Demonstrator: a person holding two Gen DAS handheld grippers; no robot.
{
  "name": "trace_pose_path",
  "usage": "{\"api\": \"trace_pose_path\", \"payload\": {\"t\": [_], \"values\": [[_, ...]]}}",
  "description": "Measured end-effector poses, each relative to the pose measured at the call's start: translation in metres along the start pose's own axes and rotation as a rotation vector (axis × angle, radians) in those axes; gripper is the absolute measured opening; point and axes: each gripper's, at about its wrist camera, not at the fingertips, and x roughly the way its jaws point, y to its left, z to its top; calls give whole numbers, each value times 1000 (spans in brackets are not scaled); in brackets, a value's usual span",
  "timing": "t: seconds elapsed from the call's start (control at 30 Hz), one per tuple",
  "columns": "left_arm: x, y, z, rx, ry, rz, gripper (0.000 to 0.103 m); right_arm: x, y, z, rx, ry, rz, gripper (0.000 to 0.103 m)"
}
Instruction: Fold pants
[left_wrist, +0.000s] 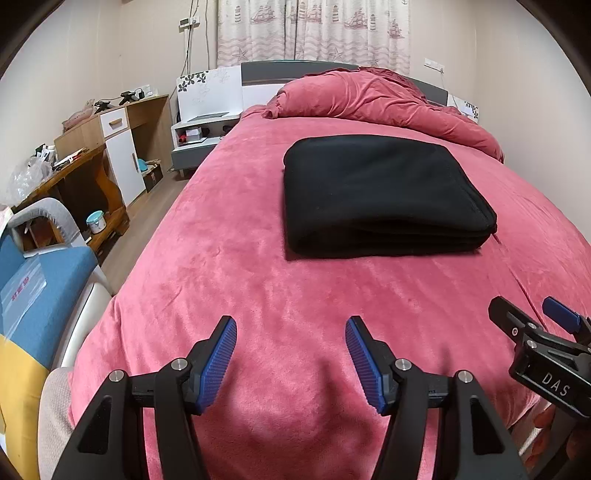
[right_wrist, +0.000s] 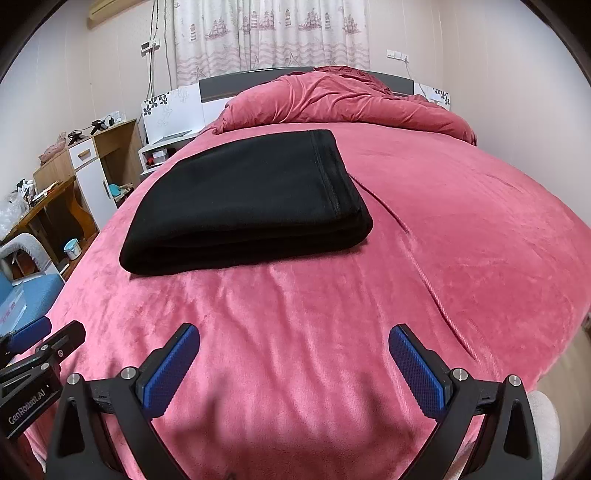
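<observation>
The black pants (left_wrist: 380, 192) lie folded into a flat, layered rectangle on the pink bed cover (left_wrist: 258, 280); they also show in the right wrist view (right_wrist: 243, 203). My left gripper (left_wrist: 291, 325) is open and empty, held over the near end of the bed, well short of the pants. My right gripper (right_wrist: 294, 332) is open and empty, likewise over the near end of the bed. It also shows at the right edge of the left wrist view (left_wrist: 532, 317). The left gripper also shows at the left edge of the right wrist view (right_wrist: 48, 332).
A bunched pink duvet (left_wrist: 384, 99) lies at the head of the bed against the headboard. A wooden desk and white cabinet (left_wrist: 110, 155) stand along the left wall. A blue chair (left_wrist: 40, 280) is at the near left. A crease (right_wrist: 424, 266) runs down the cover.
</observation>
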Motion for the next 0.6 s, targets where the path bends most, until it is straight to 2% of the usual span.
{"api": "trace_pose_path", "payload": {"t": [0.6], "values": [[1,-3,-2,14,0,5,63,0,-1,-1,7,4,8,103]]}}
